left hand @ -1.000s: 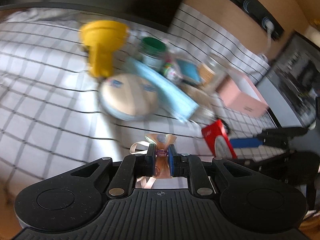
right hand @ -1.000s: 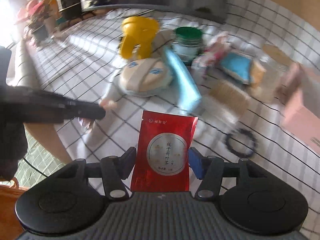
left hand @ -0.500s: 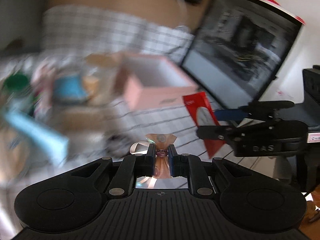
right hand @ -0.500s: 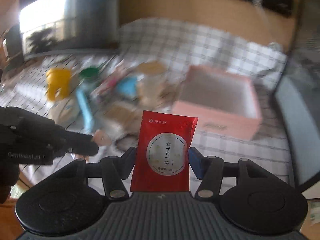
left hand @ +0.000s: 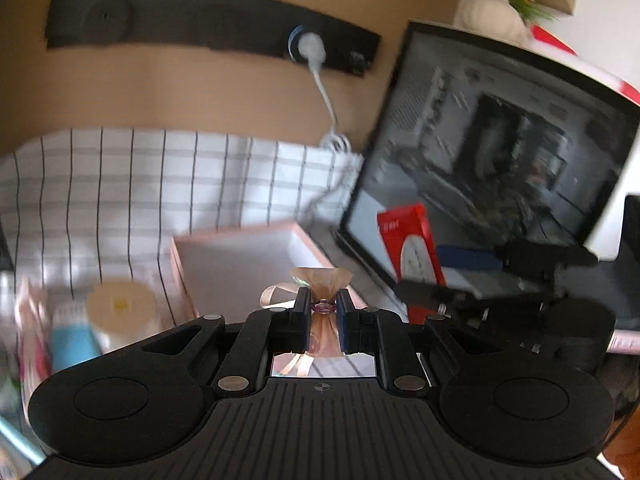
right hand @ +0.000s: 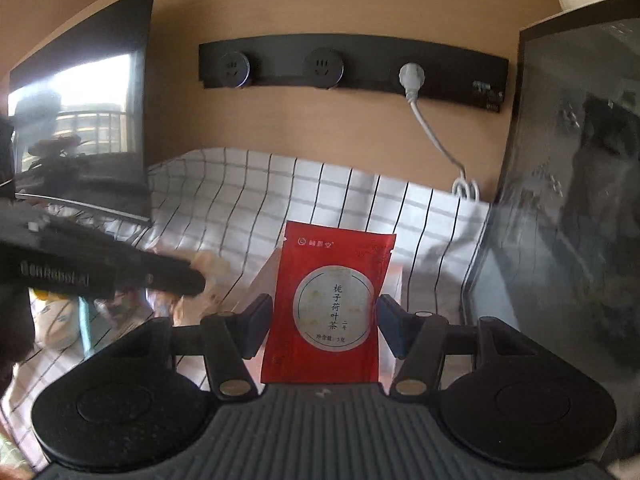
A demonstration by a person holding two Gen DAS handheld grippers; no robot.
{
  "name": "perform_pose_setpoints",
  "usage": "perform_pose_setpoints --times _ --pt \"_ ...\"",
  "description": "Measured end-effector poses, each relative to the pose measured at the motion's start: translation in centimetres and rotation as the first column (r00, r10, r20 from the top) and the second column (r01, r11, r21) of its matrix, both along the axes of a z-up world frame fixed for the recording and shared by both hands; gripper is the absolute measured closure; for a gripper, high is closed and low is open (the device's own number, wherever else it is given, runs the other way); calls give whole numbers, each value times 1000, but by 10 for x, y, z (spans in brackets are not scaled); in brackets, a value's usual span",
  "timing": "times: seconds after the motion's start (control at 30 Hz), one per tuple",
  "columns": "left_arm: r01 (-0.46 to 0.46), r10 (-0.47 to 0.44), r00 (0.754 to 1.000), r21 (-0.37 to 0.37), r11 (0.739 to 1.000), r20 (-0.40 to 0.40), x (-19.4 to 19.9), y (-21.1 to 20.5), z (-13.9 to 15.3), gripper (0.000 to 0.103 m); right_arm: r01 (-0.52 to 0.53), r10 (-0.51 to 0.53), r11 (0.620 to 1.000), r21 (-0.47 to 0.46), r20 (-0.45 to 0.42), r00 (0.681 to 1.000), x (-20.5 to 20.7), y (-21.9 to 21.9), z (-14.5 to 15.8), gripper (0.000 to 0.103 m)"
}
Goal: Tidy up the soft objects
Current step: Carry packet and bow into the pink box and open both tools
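Left gripper (left hand: 323, 312): pinched on small peach gift pouch (left hand: 322, 280) at its tied neck.
Right gripper (right hand: 322, 330): clamping red tea sachet (right hand: 329, 306) upright.
Pink box (left hand: 240, 264): twelve o'clock of pouch, open.

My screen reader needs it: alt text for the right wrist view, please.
The right tool grips a red tea packet upright above a checked tablecloth. Behind it is a tan wall with a black socket strip; the left tool reaches in from the left.

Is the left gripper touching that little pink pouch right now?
Touching. The left wrist view shows the left gripper with its jaws pinched on the pouch at its tied neck.
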State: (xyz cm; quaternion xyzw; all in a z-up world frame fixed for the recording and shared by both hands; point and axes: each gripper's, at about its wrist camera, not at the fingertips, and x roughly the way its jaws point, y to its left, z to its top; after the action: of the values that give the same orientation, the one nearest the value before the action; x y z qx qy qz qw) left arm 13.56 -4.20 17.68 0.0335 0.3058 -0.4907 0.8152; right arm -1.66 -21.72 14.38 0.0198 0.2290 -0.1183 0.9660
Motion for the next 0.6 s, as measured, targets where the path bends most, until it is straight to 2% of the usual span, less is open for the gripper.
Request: perform_pose_setpoints --times 0.17,0.23,0.3,0.4,0.5,0.53,0.6 --pt "-32 33 999 -30 999 37 37 -27 18 87 -42 43 998 -36 27 999 38 -16 -4 44" --pt "-31 31 999 -45 999 10 57 -40 23 86 -53 54 998 -45 32 998 52 -20 -9 37" --pt "-52 51 998 -39 998 -33 77 -53 20 83 -59 60 998 -21 28 998 63 -27 -17 36" --pt "-124 122 990 -26 992 -65 99 -66 -4 83 -45 45 998 50 15 999 75 -39 -34 36" --pt "-170 177 981 88 981 -75 114 -79 -39 82 -11 11 992 124 -3 1000 79 -52 -57 36" --pt "-184 192 978 101 978 -77 115 -77 -49 82 -5 7 989 145 -15 1000 79 -54 -64 36" --pt "-227 234 965 74 971 -116 113 -65 -64 83 5 2 984 179 -42 999 79 -58 -75 36"
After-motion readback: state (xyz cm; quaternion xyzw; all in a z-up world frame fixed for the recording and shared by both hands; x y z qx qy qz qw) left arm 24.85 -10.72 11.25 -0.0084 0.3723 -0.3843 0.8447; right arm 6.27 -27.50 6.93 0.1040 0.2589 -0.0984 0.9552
